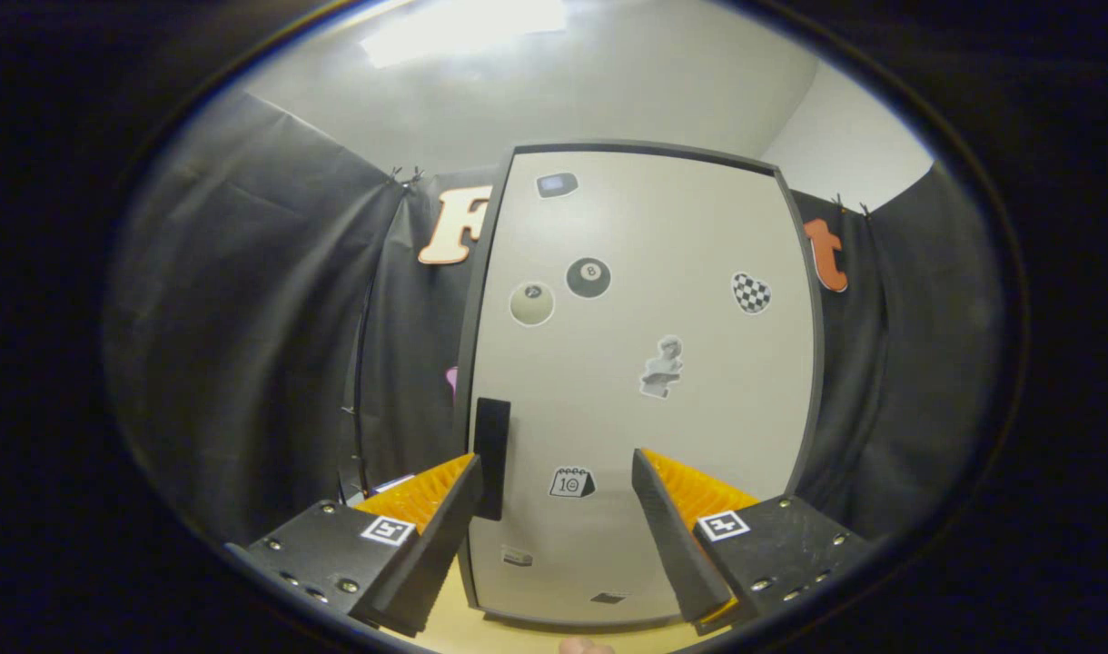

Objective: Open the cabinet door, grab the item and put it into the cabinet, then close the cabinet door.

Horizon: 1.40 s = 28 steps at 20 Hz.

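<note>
Cabinet door stands shut directly ahead of my tongs, upright on the pale wooden table. My tongs are spread wide and grasp nothing; the door panel shows between the two fingers.

Door: a flat, light-coloured panel in a dark frame, carrying several stickers. It looks rigid and smooth, so I judge that the bare face offers no grip and the fingers would slide on it.

Grasp point: the dark vertical handle sits near the left edge of the door, just beyond my left finger and partly overlapped by its tip. It is a slim, stiff bar, well suited to a pinch from both sides. With the handle on the left, I judge that the hinges lie on the right and the door swings out toward me.

Handling: I expect a light panel with some latch or magnet resistance at first pull, and the cabinet may shift on the table if I pull sharply.

Status: opening step not yet done. I cannot make out the item to be stored from here.
</note>
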Tool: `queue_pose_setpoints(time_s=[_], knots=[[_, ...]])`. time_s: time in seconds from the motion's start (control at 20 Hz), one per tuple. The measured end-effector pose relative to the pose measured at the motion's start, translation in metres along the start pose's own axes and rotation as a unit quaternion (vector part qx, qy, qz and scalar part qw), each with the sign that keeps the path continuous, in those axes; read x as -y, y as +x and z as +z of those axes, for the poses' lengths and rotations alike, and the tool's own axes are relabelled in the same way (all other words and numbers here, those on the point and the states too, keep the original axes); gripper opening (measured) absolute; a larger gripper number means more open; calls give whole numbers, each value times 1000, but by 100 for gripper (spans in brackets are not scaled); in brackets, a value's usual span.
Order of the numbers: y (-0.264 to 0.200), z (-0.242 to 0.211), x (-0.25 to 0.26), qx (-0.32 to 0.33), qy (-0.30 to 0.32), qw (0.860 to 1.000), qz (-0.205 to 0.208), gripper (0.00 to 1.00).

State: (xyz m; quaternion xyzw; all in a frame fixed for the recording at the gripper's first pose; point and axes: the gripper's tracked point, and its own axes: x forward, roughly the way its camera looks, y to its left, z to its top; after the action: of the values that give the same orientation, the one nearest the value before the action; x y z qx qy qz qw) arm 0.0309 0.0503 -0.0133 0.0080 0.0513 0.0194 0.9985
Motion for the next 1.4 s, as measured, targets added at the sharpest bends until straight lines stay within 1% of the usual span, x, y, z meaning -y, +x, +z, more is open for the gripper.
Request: queue_pose_setpoints(time_s=[0.4,0.65,0.8,0.95,1.1,1.25,1.35,1.4], knots=[[18,-12,-23,-19,-3,1000,16,97],[37,-32,-30,-53,-5,999,11,97],[51,-44,-34,-78,8,997,4,97],[61,-49,-47,-97,38,995,5,97],[71,-50,-61,-98,47,994,7,95],[82,-50,-73,-91,35,995,8,92],[88,-49,-77,-84,30,996,1,92],[90,-50,-78,-82,28,996,-2,89]])
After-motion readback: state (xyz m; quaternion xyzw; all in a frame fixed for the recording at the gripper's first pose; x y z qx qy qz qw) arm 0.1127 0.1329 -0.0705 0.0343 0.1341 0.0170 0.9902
